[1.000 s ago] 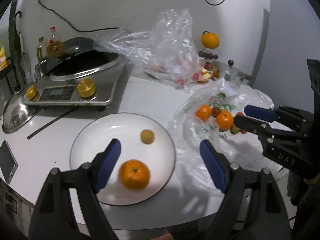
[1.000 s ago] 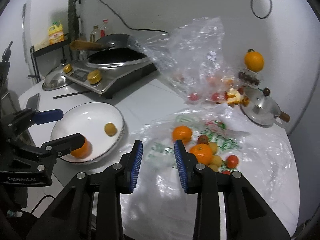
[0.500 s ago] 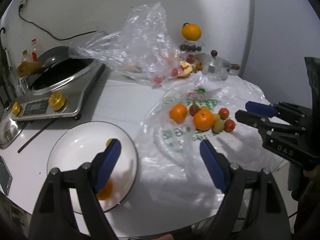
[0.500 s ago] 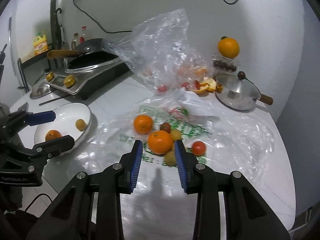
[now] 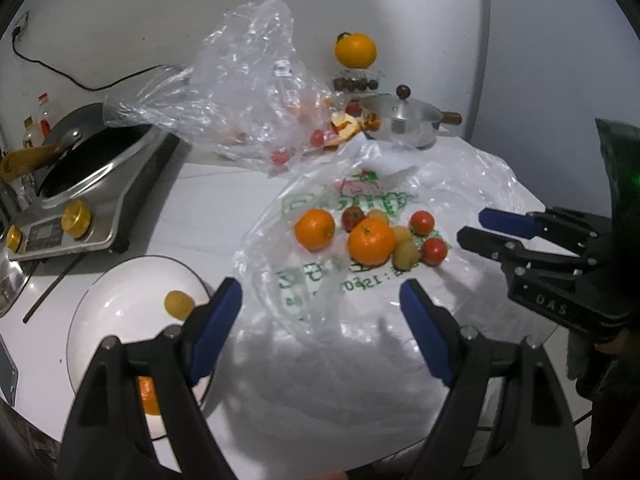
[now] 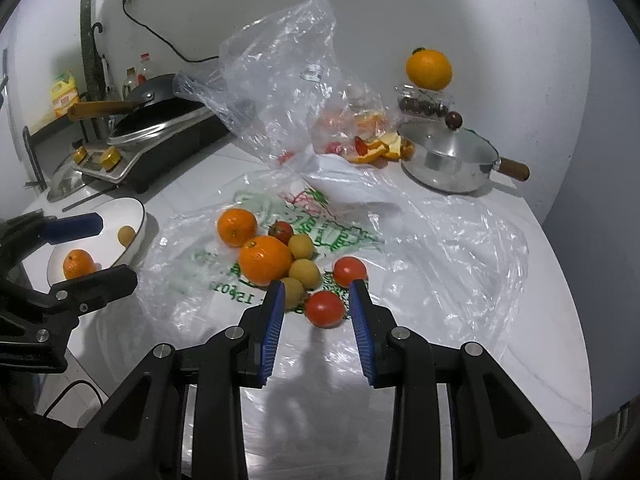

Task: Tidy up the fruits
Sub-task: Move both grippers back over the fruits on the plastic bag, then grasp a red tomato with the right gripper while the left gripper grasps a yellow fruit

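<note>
A heap of fruit lies on a flattened printed plastic bag [image 5: 320, 280]: two oranges [image 5: 371, 241] [image 5: 315, 229], several small tomatoes and small yellow fruits [image 6: 304, 272]. My right gripper [image 6: 318, 294] hovers at the near edge of the heap, open by a narrow gap. One tomato [image 6: 325, 308] shows between its tips, untouched. My left gripper [image 5: 320, 300] hangs wide open over the bag, holding nothing. To its left, the white plate [image 5: 120, 320] holds a yellow fruit [image 5: 179, 304] and an orange [image 6: 78, 264].
An induction cooker with a pan [image 5: 80, 200] stands at the back left. A crumpled clear bag [image 5: 248, 92] with fruit scraps lies behind the heap. A lidded metal pot [image 6: 448, 156] and an orange on a small box [image 6: 429, 69] stand by the wall. The table's edge runs close below both grippers.
Both grippers have swung right, away from the plate and toward the fruit heap on the bag. Their jaw gaps are unchanged, and no fruit has moved.
</note>
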The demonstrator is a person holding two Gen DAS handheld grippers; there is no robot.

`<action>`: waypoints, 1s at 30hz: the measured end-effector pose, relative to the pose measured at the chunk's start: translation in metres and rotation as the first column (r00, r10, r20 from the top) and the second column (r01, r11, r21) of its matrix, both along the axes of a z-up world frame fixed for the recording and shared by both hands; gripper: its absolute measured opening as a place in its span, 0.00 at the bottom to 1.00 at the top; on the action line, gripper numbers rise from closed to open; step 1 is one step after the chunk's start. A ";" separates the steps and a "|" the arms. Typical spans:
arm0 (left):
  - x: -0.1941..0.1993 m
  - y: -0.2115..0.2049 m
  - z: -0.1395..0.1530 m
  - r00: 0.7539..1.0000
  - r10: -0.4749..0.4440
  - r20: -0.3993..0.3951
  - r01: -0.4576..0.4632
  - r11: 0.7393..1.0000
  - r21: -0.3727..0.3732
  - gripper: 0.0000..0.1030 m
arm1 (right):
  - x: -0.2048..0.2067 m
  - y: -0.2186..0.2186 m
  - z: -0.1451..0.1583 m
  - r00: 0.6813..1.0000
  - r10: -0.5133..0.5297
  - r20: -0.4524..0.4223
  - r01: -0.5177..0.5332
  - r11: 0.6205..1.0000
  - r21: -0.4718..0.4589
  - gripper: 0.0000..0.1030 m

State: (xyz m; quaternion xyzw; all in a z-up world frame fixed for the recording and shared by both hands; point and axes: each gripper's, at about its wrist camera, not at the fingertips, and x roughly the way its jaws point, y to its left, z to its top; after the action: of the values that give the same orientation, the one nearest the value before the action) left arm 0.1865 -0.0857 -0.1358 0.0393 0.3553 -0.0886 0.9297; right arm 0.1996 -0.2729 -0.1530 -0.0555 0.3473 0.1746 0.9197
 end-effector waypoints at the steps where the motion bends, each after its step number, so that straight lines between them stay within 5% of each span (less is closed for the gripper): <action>1: 0.001 -0.002 -0.001 1.000 -0.003 -0.003 0.003 1.000 0.003 0.80 | 0.001 -0.001 -0.002 1.000 0.001 -0.005 -0.001 1.000 0.000 0.34; 30: 0.023 -0.046 -0.017 0.994 -0.106 -0.022 0.107 0.992 0.070 0.79 | 0.036 0.007 -0.048 0.988 0.091 -0.124 -0.093 0.996 -0.007 0.32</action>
State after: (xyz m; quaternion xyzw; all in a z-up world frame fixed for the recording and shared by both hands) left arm 0.2090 -0.1314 -0.1529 0.0905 0.3643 -0.1256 0.9183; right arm 0.2358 -0.2654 -0.2008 -0.0664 0.4018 0.2177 0.8870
